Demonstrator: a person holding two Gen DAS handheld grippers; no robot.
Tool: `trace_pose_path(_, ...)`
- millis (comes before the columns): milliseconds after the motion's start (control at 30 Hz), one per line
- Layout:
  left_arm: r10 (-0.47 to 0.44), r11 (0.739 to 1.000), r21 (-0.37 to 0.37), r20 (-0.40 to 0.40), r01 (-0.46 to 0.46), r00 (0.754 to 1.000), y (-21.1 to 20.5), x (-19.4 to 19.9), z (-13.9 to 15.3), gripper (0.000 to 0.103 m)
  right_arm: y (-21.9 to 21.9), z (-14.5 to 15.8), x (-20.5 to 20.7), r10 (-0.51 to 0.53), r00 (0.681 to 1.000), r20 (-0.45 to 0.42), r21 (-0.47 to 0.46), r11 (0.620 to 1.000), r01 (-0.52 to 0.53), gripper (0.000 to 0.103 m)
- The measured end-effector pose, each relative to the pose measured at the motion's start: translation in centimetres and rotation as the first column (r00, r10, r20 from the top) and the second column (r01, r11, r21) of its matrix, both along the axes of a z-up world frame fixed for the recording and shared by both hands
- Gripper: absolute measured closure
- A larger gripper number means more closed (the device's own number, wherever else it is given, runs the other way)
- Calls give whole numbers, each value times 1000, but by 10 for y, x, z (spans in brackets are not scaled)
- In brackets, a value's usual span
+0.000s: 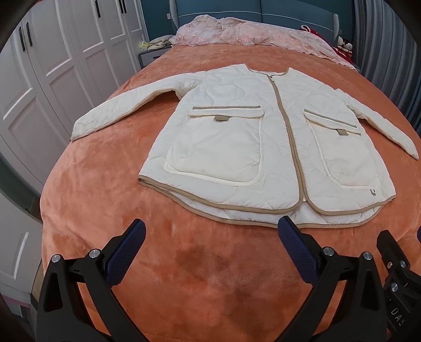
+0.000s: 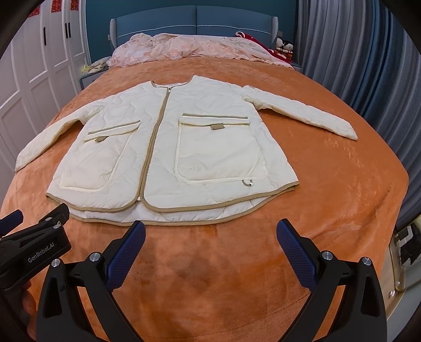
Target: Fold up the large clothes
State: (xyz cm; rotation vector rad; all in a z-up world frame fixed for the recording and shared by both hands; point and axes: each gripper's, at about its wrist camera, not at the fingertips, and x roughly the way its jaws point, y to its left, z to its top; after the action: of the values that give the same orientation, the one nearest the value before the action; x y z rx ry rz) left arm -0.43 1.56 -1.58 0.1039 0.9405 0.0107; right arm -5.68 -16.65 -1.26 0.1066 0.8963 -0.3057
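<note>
A cream quilted jacket (image 1: 236, 136) with tan trim and two big front pockets lies flat, front up and zipped, on the orange bedspread (image 1: 200, 276). Both sleeves are spread out to the sides. It also shows in the right wrist view (image 2: 163, 147). My left gripper (image 1: 211, 229) is open and empty, just short of the jacket's hem. My right gripper (image 2: 210, 229) is open and empty, also just short of the hem. The left gripper's body shows at the left edge of the right wrist view (image 2: 34, 244).
A pink lace cover (image 2: 184, 48) is bunched at the head of the bed against a blue headboard (image 2: 194, 19). White wardrobe doors (image 1: 52, 79) stand to the left. Grey curtains (image 2: 355, 65) hang to the right. A nightstand (image 1: 150, 54) stands beside the bed.
</note>
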Motion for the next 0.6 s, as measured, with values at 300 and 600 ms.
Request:
trace_pose_path(300,9,1000,-2,-11,-9,1000,1,2,-4,5,-1,-5,2,2,1000,-11,5,1000,-1,5)
trace_pose_path(600,15,1000,-3,-26,-15,1000,2,4,-9,5,-2,-10,4,4,1000,-27,10,1000,-4,5)
